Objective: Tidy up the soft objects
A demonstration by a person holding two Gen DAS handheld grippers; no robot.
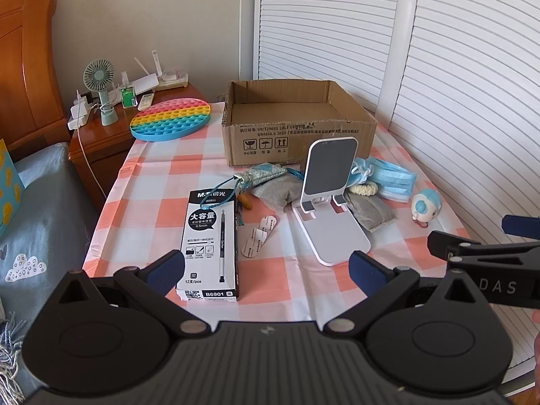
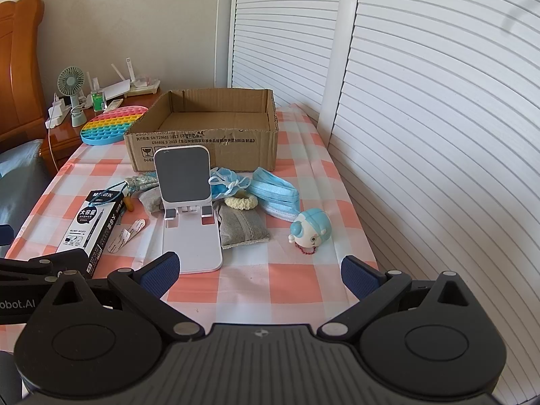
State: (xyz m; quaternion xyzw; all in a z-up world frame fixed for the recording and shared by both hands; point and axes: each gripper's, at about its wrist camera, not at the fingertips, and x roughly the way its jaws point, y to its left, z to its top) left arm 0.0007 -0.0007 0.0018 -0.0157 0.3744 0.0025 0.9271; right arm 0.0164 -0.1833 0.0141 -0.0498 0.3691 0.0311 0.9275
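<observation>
A home bedroom; far left of the tongs stand a wooden headboard (image 1: pixel 23 60) and a cluttered nightstand (image 1: pixel 101 135); louvred closet doors (image 1: pixel 337 23) ahead.

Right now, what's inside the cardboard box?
The cardboard box shows only its bare brown floor, nothing inside. Its front wall covers the nearest strip of floor, so that part cannot be checked.

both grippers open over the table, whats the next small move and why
Probably ease the right gripper forward and down toward the grey pouch beside the white phone stand. Both grippers are open and hold nothing, the cardboard box looks empty, and that pouch is the nearest soft thing with clear space in front of it.
</observation>
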